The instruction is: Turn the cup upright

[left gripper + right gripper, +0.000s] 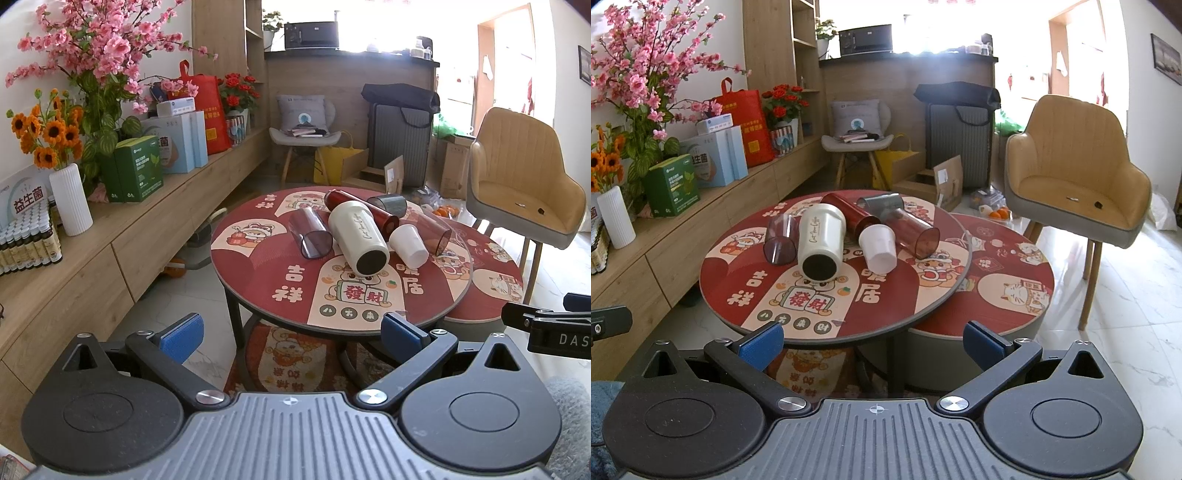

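1. Left wrist view: the left gripper (291, 334) is held in front of the round red desk (258, 266), not touching it, and its jaws stand wide apart with nothing between them. Several cups lie on their sides in a cluster on the desk. A cream cup (358, 240) lies in the middle with its dark bottom toward the camera. A purple clear cup (310, 232) lies just beside it, and a small white cup (408, 243) on its other side. A red cup (362, 212) lies behind them.

2. Right wrist view: the right gripper (873, 343) is also before the desk (720, 273), jaws wide apart and empty. The cream cup (820, 242) lies on its side, between the purple clear cup (781, 240) and the small white cup (879, 247). A yellow chair (1078, 173) stands near the desk.
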A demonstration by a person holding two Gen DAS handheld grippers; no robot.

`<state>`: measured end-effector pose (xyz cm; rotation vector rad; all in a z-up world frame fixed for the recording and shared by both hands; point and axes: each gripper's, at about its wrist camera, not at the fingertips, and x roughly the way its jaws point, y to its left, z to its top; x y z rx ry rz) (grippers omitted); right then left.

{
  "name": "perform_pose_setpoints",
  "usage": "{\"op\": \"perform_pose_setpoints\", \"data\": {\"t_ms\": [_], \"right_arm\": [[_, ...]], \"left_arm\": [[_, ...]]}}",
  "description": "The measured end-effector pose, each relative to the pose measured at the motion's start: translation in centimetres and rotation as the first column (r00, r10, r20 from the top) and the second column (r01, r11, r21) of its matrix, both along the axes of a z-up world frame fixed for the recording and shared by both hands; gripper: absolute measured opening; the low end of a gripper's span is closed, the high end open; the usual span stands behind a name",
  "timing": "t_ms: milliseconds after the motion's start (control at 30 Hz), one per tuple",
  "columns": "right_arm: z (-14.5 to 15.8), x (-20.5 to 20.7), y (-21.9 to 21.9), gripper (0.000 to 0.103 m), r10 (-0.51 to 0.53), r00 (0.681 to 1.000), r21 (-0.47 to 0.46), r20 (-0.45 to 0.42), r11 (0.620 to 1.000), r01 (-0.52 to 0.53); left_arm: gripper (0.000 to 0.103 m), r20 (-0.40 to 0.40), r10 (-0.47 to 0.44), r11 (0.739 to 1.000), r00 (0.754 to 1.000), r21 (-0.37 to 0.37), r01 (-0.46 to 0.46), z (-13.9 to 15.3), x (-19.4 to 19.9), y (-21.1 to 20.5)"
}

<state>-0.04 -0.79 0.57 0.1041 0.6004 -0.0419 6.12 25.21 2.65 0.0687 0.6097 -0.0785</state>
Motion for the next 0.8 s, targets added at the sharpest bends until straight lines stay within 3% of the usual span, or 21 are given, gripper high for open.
{"op": "perform_pose_setpoints", "data": {"t_ms": [800], "right_arm": [[-0.03, -0.01, -0.04, 0.103, 0.001, 1.0, 0.0, 0.0, 1.0, -0.001]], "left_arm": [[0.103, -0.01, 0.0, 1.0, 1.0, -0.003, 0.0, -0.46, -0.11, -0.17]]}}
